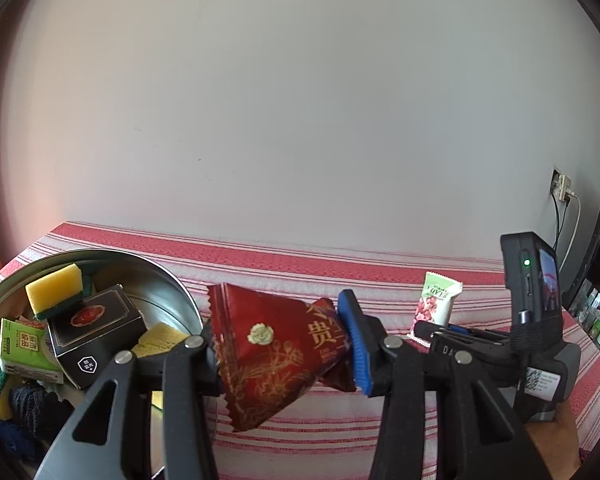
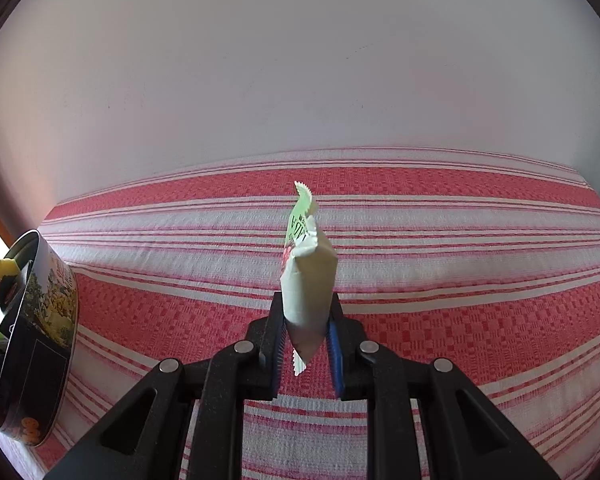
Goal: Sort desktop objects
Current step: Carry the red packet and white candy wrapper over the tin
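My left gripper is shut on a dark red snack packet with gold print, held above the striped cloth. My right gripper is shut on the lower end of a white and green snack packet, which stands upright between the blue pads. In the left wrist view the same white and green packet shows at the right, with the right gripper's body beside it. A round metal tin at the left holds yellow-green sponges, a black box and a green box.
A red and white striped cloth covers the table up to a plain wall. The round tin with its printed side stands at the left edge. A wall socket with cables and a dark screen are at the far right.
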Demonstrator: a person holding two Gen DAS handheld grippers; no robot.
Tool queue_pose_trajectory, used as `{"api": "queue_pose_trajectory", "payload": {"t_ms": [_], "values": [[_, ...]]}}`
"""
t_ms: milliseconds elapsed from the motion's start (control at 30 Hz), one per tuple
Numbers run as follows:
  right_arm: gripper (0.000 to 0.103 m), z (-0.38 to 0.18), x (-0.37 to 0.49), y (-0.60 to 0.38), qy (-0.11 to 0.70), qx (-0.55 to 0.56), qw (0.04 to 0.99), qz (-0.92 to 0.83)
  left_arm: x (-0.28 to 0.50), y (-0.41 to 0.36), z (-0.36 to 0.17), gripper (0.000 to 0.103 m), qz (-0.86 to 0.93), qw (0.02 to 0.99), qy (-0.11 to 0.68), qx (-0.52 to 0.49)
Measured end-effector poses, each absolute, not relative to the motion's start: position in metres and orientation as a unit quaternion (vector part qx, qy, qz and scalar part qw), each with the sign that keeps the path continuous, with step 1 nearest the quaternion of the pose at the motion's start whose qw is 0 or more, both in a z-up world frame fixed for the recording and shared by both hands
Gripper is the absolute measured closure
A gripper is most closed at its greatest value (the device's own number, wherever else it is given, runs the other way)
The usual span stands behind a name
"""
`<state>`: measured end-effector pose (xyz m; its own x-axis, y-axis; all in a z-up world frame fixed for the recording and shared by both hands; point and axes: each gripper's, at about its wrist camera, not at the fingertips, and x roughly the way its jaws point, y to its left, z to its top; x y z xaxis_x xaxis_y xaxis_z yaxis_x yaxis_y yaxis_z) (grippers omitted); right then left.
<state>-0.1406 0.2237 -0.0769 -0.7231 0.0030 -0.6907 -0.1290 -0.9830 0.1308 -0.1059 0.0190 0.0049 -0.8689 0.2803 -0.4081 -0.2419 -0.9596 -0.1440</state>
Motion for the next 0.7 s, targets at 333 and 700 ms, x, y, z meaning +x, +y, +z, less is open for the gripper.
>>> {"api": "queue_pose_trajectory", "payload": {"t_ms": [333,700], "values": [[0.083,-0.035,-0.104,0.222,0.1,-0.255,-0.023,0.961,-0.101,0.023,0.003,0.057,0.964,0.14,-0.051,-0.22],[0.083,-0.027,-0.065,0.212,0.095,-0.217,0.008,0.972,-0.1,0.034,0.0,0.057,0.967,0.131,-0.015,-0.218]]}}
